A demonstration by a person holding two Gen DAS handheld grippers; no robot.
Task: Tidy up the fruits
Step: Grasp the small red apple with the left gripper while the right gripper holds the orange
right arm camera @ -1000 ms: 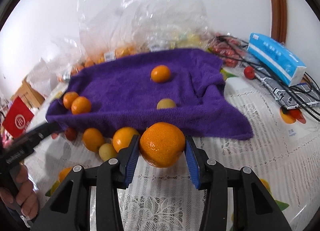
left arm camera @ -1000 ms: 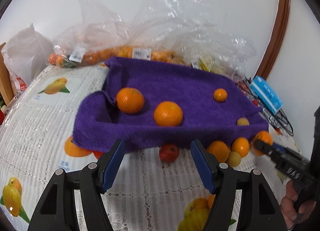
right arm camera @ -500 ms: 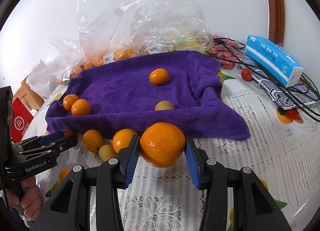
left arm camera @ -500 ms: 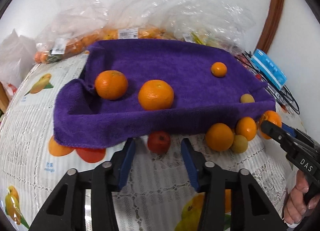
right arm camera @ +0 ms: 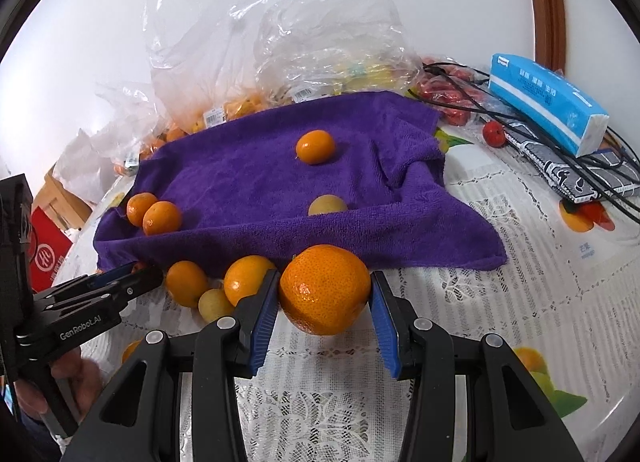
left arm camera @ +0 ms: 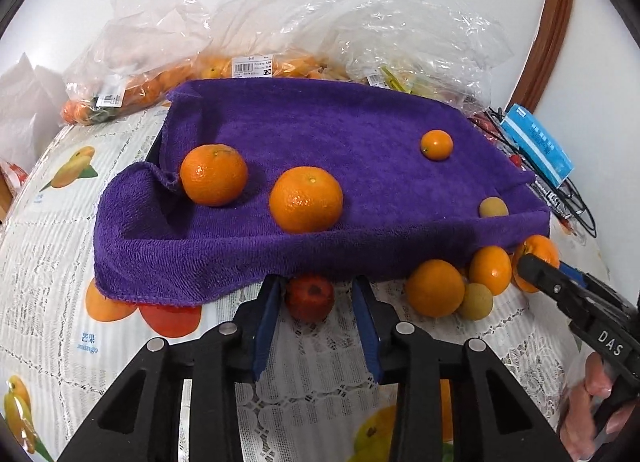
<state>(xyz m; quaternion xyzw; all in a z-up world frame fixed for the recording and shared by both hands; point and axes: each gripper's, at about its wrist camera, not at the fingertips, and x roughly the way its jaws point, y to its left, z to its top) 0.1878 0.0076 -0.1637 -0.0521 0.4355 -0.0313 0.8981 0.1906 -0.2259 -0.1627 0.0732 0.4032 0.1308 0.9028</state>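
A purple towel lies on the table with two large oranges, a small orange and a yellowish fruit on it. At the towel's front edge a small red fruit sits between the closing jaws of my left gripper. A gap still shows at the right pad. My right gripper is shut on a large orange just above the tablecloth. Loose oranges and a pale fruit lie between the two grippers.
Clear plastic bags of fruit are heaped behind the towel. A blue tissue pack, black cables and a small red fruit lie at the right. A red box stands off the table's left edge.
My left gripper came forward and down to the red fruit, and its jaws narrowed around it. The right gripper kept still with the orange in it.
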